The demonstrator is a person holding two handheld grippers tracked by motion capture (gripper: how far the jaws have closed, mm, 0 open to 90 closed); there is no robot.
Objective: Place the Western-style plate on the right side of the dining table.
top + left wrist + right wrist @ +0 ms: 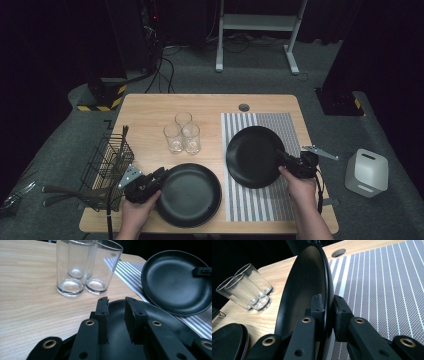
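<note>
A black plate (189, 194) lies flat near the table's front edge; in the right gripper view a second rim shows under that plate (229, 340). My left gripper (162, 175) is at its left rim. Its jaws (117, 306) stand side by side over the plate's near edge, open, with a gap and nothing pinched. Another black plate (255, 156) is tilted up over the striped placemat (280, 125). My right gripper (281, 156) is shut on its right rim, and the rim passes edge-on between the jaws (328, 305). That held plate (175, 282) also shows ahead of the left gripper.
Three clear glasses (182, 132) stand together mid-table, just beyond the flat plate. A black wire basket (107, 160) sits at the left edge, with utensils (65, 192) lying beside it. The table has a cable hole (244, 107) at the back. A white container (366, 172) stands on the floor to the right.
</note>
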